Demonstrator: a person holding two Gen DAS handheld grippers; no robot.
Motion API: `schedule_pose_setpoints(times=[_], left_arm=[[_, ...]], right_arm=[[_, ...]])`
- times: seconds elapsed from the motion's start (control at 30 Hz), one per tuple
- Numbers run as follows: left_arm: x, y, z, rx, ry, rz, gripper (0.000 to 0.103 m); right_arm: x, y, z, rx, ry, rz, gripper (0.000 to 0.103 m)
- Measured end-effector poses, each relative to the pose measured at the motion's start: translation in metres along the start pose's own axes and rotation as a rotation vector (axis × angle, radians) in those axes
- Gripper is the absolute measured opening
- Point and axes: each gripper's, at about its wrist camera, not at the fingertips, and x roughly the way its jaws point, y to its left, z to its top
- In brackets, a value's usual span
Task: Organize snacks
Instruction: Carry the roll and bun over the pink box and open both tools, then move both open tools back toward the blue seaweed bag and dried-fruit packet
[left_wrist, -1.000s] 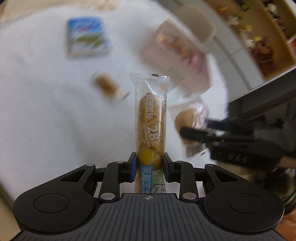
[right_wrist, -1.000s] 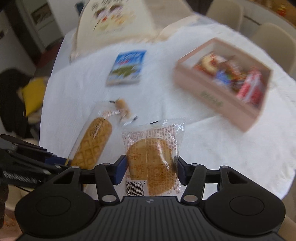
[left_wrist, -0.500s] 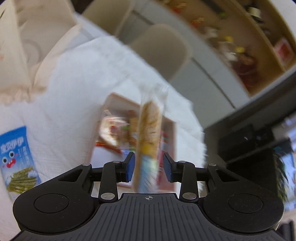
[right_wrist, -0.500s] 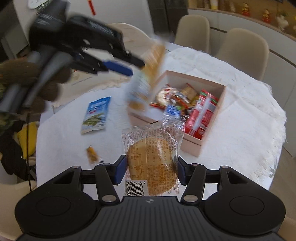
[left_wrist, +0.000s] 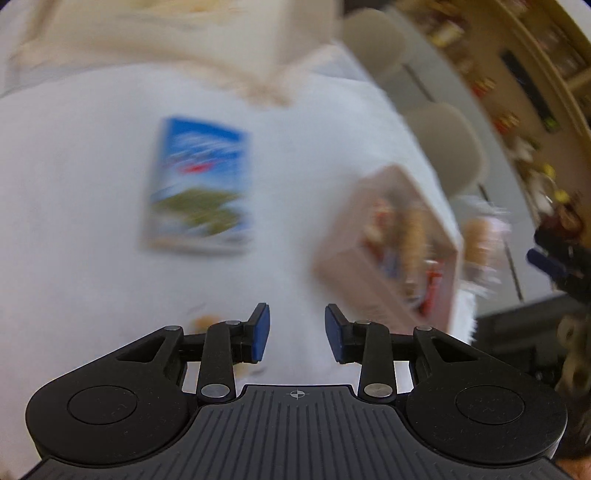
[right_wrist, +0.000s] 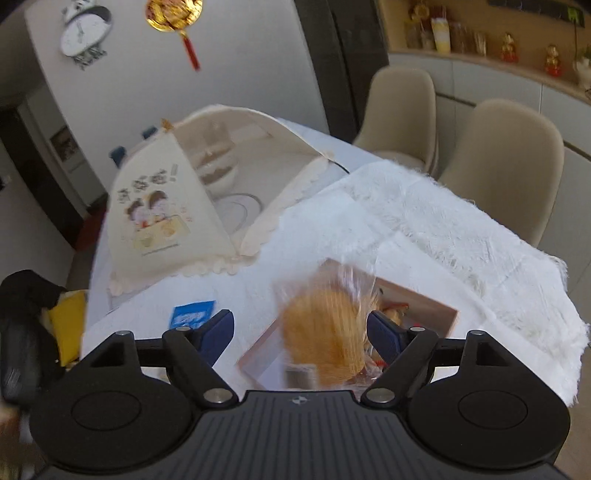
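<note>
My left gripper (left_wrist: 296, 334) is open and empty above the white tablecloth. A blue snack packet (left_wrist: 199, 188) lies ahead of it, and a small wrapped snack (left_wrist: 207, 320) lies by its left finger. The pink snack box (left_wrist: 391, 240) with several snacks stands to the right. My right gripper (right_wrist: 301, 334) is open over that box (right_wrist: 417, 295). The round waffle packet (right_wrist: 325, 332) is blurred between its spread fingers, touching neither. The blue packet (right_wrist: 192, 314) shows at its left.
A cream mesh food cover (right_wrist: 177, 206) with a cartoon print stands at the back of the table. Two beige chairs (right_wrist: 495, 162) stand behind the table. The tablecloth edge (right_wrist: 554, 332) hangs at the right. A yellow and black heap (right_wrist: 44, 317) sits at the left.
My left gripper let go of the long bread packet and swung back over the table, open. My right gripper moved over the box and opened, and the waffle packet is falling loose.
</note>
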Motion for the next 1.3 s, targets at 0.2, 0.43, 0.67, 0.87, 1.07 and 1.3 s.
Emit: schedule_pose_setpoints(times=[0.2, 0.43, 0.67, 0.87, 1.07, 1.3], left_arm=[[-0.024, 0.075, -0.015, -0.14, -0.027, 0.187, 0.037], [-0.031, 0.093, -0.029, -0.104, -0.055, 0.305, 0.037], [-0.042, 0.103, -0.034, -0.118, -0.045, 0.36, 0.037], [-0.06, 0.112, -0.041, -0.138, -0.053, 0.391, 0.037], [-0.068, 0.116, -0.045, -0.111, -0.055, 0.466, 0.037], [-0.07, 0.122, -0.052, -0.104, -0.042, 0.494, 0.037]], right_arm=[[0.058, 0.016, -0.012, 0.047, 0.13, 0.092, 0.08], [0.127, 0.097, -0.085, -0.097, 0.332, 0.21, 0.08], [0.15, 0.188, -0.164, -0.425, 0.358, 0.184, 0.08], [0.136, 0.231, -0.194, -0.568, 0.39, 0.265, 0.08], [0.123, 0.254, -0.205, -0.655, 0.468, 0.329, 0.08], [0.108, 0.274, -0.225, -0.71, 0.536, 0.398, 0.079]])
